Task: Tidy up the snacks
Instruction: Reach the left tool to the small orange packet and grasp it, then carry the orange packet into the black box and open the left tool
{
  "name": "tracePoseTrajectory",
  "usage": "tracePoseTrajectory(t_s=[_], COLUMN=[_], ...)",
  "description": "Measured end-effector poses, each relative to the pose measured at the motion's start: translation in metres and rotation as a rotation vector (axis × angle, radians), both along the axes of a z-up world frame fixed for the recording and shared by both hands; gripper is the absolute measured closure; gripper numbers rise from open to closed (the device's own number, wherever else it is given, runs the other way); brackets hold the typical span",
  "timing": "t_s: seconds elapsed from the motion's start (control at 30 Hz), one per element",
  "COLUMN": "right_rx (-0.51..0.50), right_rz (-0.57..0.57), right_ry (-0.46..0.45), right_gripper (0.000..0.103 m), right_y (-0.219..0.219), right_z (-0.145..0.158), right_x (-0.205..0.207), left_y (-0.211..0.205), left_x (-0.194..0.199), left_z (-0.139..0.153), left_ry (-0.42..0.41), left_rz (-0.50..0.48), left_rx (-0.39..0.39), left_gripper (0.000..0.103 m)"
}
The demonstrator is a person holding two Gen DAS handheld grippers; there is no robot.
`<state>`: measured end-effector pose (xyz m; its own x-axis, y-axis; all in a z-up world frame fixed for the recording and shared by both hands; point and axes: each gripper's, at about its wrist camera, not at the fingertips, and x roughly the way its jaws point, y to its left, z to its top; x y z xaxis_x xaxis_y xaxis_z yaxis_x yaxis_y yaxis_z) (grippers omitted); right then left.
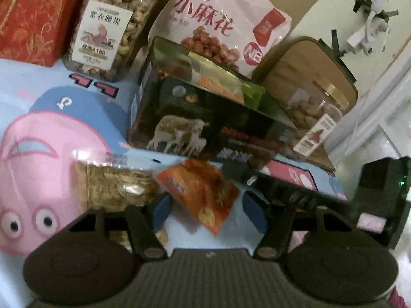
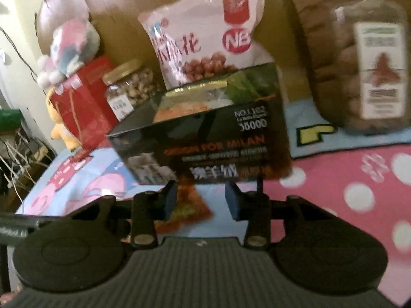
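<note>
An orange snack packet (image 1: 205,200) lies on the cartoon cloth (image 1: 51,133) just in front of me. My left gripper (image 1: 208,211) stands open around it, with a gap showing between the packet and each blue pad. My right gripper (image 2: 201,199) is open too, with nothing pressed between its pads; the same orange packet (image 2: 190,213) lies under and beyond its left finger. Behind the packet stands a dark box with a sheep picture (image 1: 205,118) (image 2: 205,138). A clear pack of tan biscuits (image 1: 115,184) lies left of the packet.
At the back are a pink-white snack bag (image 1: 221,18) (image 2: 205,38), an upright gold-lidded nut jar (image 1: 110,30) (image 2: 128,89), a red box (image 1: 33,18) and a second jar (image 1: 313,118) (image 2: 359,64). Plush toys (image 2: 72,43) sit by the left table edge, cables beyond.
</note>
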<state>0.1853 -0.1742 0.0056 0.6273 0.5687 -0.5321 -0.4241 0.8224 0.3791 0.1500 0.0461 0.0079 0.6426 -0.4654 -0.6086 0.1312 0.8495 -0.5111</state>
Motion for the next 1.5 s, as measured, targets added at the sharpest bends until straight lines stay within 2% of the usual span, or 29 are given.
tracePoseTrajectory(t_s=[0.07,0.1,0.2,0.23,0.27,0.4,0.43,0.5,0.7,0.77,0.87,0.97,1.07,1.1,1.17,1.23,1.3,1.37,1.5], right_rx=[-0.016,-0.022,0.027,0.065,0.101,0.152,0.176,0.23,0.195,0.173,0.159,0.138,0.087,0.067,0.034,0.008,0.037,0.06,0.068], right_rz=[0.044,0.072,0.066,0.078,0.089,0.107,0.114,0.113,0.067,0.042,-0.005,-0.046,-0.077,-0.081,-0.083,-0.101,-0.113,-0.12,-0.125], right_ry=[-0.003,-0.008,0.029,0.05,0.076,0.099,0.106,0.115,-0.032,-0.116,-0.203,-0.261,-0.281,-0.28,-0.273,-0.269,-0.268,-0.267,-0.255], right_gripper=[0.069,0.075,0.075,0.075,0.081,0.083,0.093,0.097,0.098,0.098,0.098,0.098,0.098,0.098,0.096,0.093,0.093,0.093,0.093], right_y=[0.008,0.011,0.007,0.004,0.002,0.003,0.001,0.001,0.012,0.014,0.015,0.013,0.017,0.018,0.025,0.026,0.02,0.009,0.001], right_z=[-0.005,-0.004,-0.005,-0.006,-0.006,-0.007,-0.006,0.0,0.032,0.048,0.068,0.081,0.081,0.078,0.07,0.064,0.062,0.062,0.062], right_x=[-0.001,-0.005,-0.016,-0.02,-0.023,-0.053,-0.055,-0.059,-0.072,-0.072,-0.058,-0.035,-0.011,-0.003,0.011,0.018,0.018,0.013,-0.008], left_y=[0.001,0.004,0.012,0.013,0.013,0.02,0.022,0.022,0.008,0.003,-0.006,-0.008,-0.004,-0.002,0.001,0.01,0.017,0.019,0.01], left_x=[0.005,0.004,-0.008,-0.015,-0.023,-0.042,-0.044,-0.046,-0.032,-0.021,0.002,0.036,0.069,0.078,0.089,0.089,0.083,0.073,0.04], left_z=[-0.005,-0.007,-0.006,-0.003,0.0,0.014,0.018,0.03,0.075,0.094,0.115,0.117,0.1,0.092,0.081,0.076,0.078,0.085,0.094], left_ry=[0.025,0.025,0.034,0.022,0.01,-0.029,-0.036,-0.073,-0.203,-0.249,-0.311,-0.313,-0.252,-0.225,-0.195,-0.207,-0.224,-0.247,-0.304], left_rz=[-0.002,-0.004,-0.033,-0.042,-0.045,-0.045,-0.043,-0.049,-0.057,-0.072,-0.089,-0.099,-0.092,-0.074,0.01,0.07,0.103,0.139,0.19], left_rx=[0.01,-0.015,-0.077,-0.075,-0.057,-0.058,-0.072,-0.08,-0.037,-0.031,-0.021,-0.049,-0.077,-0.069,0.023,0.081,0.11,0.173,0.327], left_gripper=[0.075,0.077,0.084,0.084,0.084,0.085,0.085,0.085,0.084,0.084,0.084,0.084,0.084,0.083,0.077,0.075,0.071,0.071,0.058])
